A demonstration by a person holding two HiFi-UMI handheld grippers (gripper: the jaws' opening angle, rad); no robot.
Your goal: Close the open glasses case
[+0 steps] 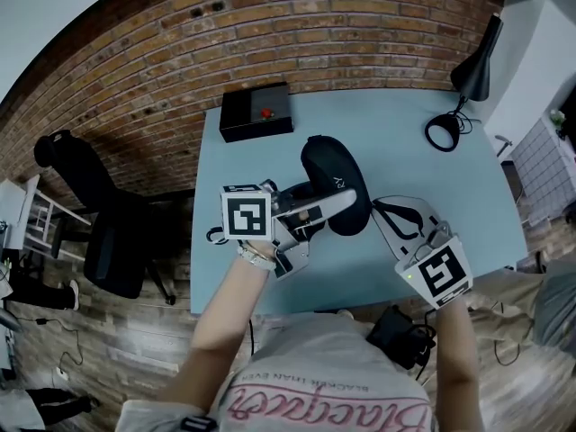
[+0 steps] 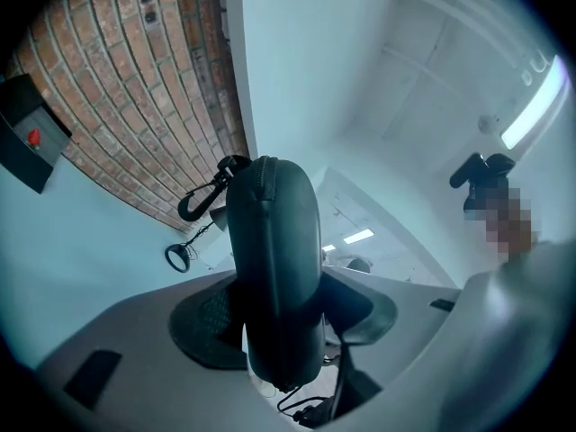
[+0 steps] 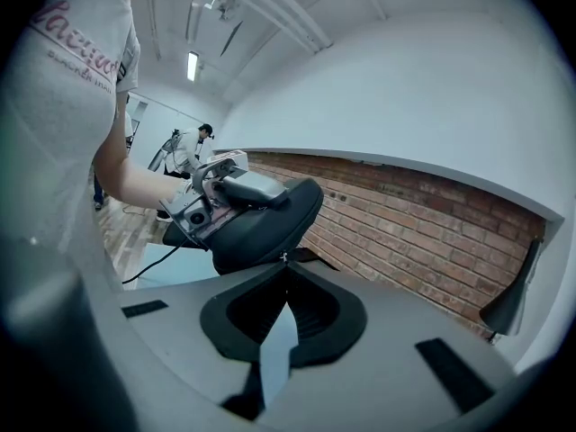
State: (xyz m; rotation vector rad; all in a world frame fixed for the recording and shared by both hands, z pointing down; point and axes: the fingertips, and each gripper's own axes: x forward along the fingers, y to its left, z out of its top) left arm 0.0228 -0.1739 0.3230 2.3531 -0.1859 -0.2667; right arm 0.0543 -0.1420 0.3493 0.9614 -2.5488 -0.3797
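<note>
Case: glasses case off the surface, clamped in my left hand-held gripper.
Right hand-held gripper: closed on zip pull (tiny, looks pinched).
Do: I'd brace left, run zip along seam.

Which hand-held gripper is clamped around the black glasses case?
The left hand-held gripper: its jaws grip the black zippered glasses case; the right hand-held gripper is shut.

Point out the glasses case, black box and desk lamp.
glasses case (image 1: 326,165), head view, on its black domed shell.
black box (image 1: 243,111), head view, on its top face.
desk lamp (image 1: 475,68), head view, on its shade.
</note>
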